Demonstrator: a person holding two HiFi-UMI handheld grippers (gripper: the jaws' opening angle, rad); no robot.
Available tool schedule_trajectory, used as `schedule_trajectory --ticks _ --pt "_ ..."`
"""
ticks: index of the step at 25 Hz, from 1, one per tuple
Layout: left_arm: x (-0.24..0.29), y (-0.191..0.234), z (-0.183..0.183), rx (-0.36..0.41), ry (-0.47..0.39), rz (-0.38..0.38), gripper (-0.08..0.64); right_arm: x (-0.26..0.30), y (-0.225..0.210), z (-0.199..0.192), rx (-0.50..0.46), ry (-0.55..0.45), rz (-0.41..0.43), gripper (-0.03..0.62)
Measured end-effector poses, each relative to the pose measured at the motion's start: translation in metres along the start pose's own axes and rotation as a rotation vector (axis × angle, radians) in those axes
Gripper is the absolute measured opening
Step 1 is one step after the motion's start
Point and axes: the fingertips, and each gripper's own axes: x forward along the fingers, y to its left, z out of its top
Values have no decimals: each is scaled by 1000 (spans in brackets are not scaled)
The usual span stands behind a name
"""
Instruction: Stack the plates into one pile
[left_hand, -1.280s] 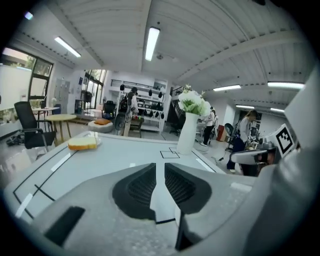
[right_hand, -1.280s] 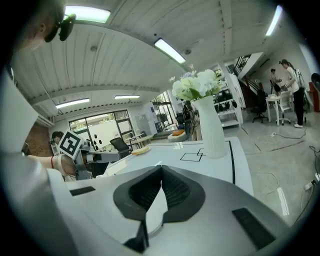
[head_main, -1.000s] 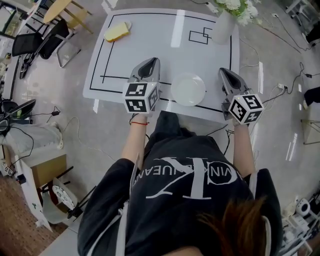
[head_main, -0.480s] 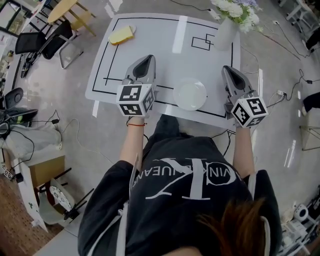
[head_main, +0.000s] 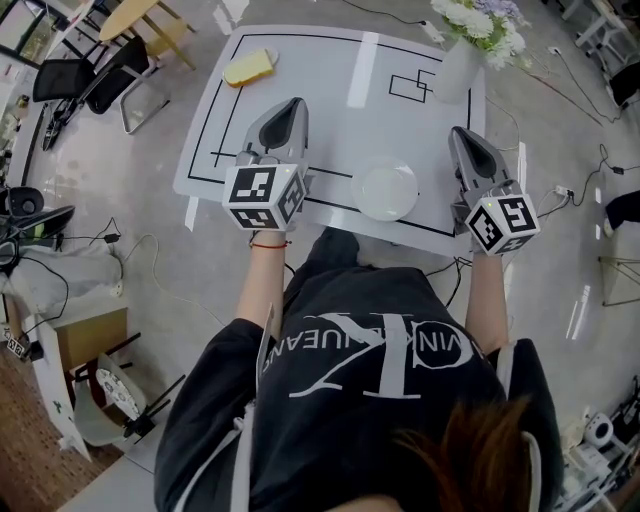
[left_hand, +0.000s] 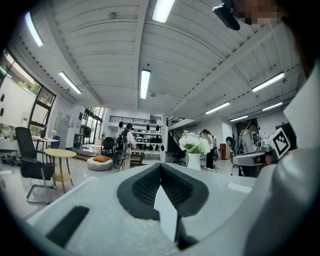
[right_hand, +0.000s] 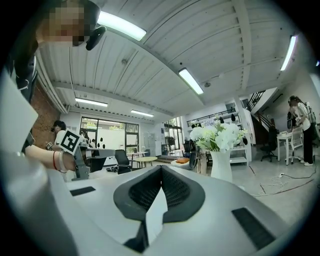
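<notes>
A white round plate (head_main: 388, 192) lies near the front edge of the white table (head_main: 320, 90), between my two grippers; from above I cannot tell whether more plates lie under it. My left gripper (head_main: 289, 108) hovers to the plate's left, shut and empty. My right gripper (head_main: 463, 137) hovers to the plate's right, also shut with nothing in it. Both point level across the table, away from the person. In the left gripper view the jaws (left_hand: 160, 167) meet in a closed line, and so do the jaws (right_hand: 161, 169) in the right gripper view. The plate shows in neither gripper view.
A white vase of flowers (head_main: 455, 60) stands at the table's far right corner, and shows as the vase (left_hand: 193, 160) and vase (right_hand: 221, 165). A yellow block (head_main: 250, 67) lies at the far left. Chairs (head_main: 90, 85) and cables (head_main: 130, 250) sit on the floor around.
Both grippers have risen off the table towards the head camera and look larger. The plate has stayed in place.
</notes>
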Motion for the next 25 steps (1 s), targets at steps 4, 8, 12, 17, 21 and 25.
schedule_trajectory --ticks 4,8,12,17,21,25 --pt "0 1 3 -2 -11 -6 11 1 3 4 -5 -17 -2 2" --pt "3 -2 0 -7 -6 -17 11 1 -1 5 -2 -24 -14 2" --pt "5 -4 -2 -4 1 -28 11 0 -5 4 13 -30 -22 2" --pt "7 -4 -5 -3 12 -29 11 2 -7 3 16 -31 -21 2" --pt "10 -6 -6 1 19 -30 11 3 -10 1 22 -30 -18 0" --pt "11 -6 -7 4 28 -31 11 5 -9 1 21 -28 -13 0"
